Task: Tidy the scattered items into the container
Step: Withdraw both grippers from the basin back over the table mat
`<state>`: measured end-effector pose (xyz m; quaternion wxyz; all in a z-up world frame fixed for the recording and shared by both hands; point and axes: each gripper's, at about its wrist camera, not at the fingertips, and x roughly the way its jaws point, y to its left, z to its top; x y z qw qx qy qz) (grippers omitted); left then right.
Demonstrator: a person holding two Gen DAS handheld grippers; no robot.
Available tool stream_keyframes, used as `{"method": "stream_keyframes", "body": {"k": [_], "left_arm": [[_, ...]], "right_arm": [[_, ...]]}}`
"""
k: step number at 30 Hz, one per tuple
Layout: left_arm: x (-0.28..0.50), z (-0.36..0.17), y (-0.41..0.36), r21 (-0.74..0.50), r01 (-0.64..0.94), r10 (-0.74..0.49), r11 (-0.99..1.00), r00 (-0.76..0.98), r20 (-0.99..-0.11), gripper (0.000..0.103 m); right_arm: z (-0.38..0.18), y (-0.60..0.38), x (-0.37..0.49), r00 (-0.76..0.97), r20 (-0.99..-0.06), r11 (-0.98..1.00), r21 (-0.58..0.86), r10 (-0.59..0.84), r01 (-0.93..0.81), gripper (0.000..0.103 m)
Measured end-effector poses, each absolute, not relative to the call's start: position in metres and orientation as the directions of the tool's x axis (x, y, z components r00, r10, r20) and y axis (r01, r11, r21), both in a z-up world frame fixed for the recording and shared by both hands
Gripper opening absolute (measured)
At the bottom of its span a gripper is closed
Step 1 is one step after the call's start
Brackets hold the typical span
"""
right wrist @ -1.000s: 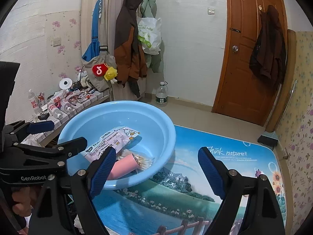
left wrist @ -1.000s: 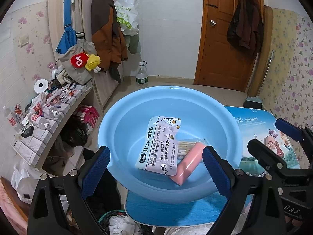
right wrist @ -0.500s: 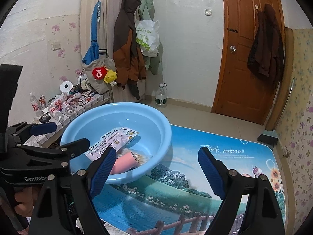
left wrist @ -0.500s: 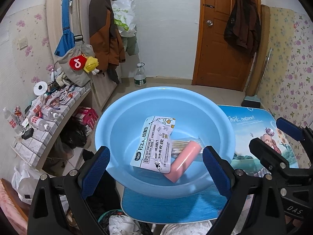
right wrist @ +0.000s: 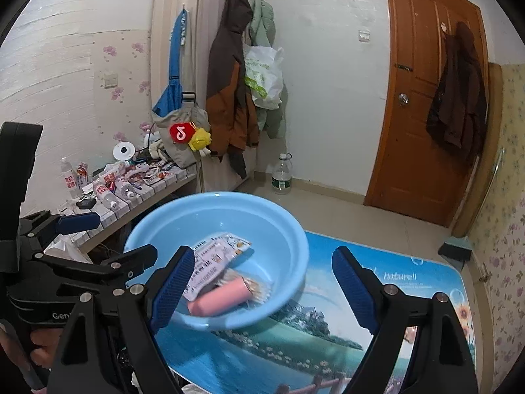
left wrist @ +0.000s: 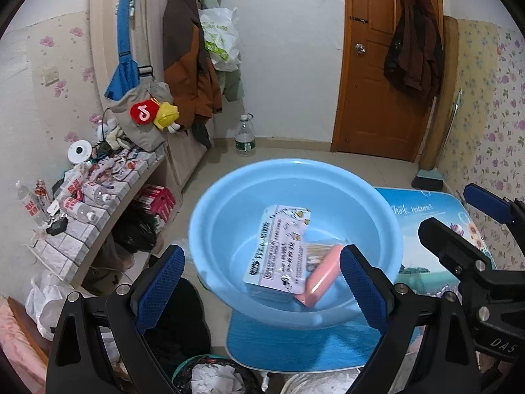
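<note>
— What am I looking at right now?

— I am looking at the blue bowl (left wrist: 295, 177). It is round, shiny and light blue, and it is sitting on one end of a table with a picture on top (right wrist: 377, 321).

— What is lying in it?

— A white packet (left wrist: 279, 249) with black writing and little cartoon pictures is leaning on the inside of the bowl. A pink tube (left wrist: 321, 275) is lying beside it, touching its edge. Under the two of them a clear bag of thin sticks (right wrist: 257, 287) is peeking out.

— What are my grippers doing?

— I am holding the left gripper (left wrist: 262, 285) over the near side of the bowl. Its blue fingers (left wrist: 160, 285) are standing wide apart and nothing is between them. The right gripper (right wrist: 259, 289) is hanging over the table, next to the bowl. Its fingers are spread wide too, and they are pinching nothing.

— Is anything else around?

— A water bottle (right wrist: 281, 174) is standing on the floor by the wall. Coats are hanging near the brown door (left wrist: 377, 82). A shelf (left wrist: 98, 203) on the left is holding lots of little bottles.
</note>
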<state>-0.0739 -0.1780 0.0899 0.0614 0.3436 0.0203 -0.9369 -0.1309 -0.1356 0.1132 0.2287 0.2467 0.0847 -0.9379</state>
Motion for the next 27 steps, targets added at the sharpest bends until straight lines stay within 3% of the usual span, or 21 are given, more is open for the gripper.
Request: {"method": "stream_keyframes", "body": {"k": [13, 27], "left_arm": [[-0.075, 0.092, -0.178, -0.008, 0.121, -0.088, -0.993, -0.76, -0.644, 0.096], [-0.09, 0.097, -0.104, 0.003, 0.007, -0.007, -1.0, -0.769, -0.64, 0.096]], "right_arm": [[0.114, -0.132, -0.129, -0.78, -0.501, -0.888, -0.047, -0.376, 0.458, 0.087], [0.096, -0.032, -0.142, -0.809, -0.52, -0.947, 0.003, -0.275, 0.32, 0.087]]}}
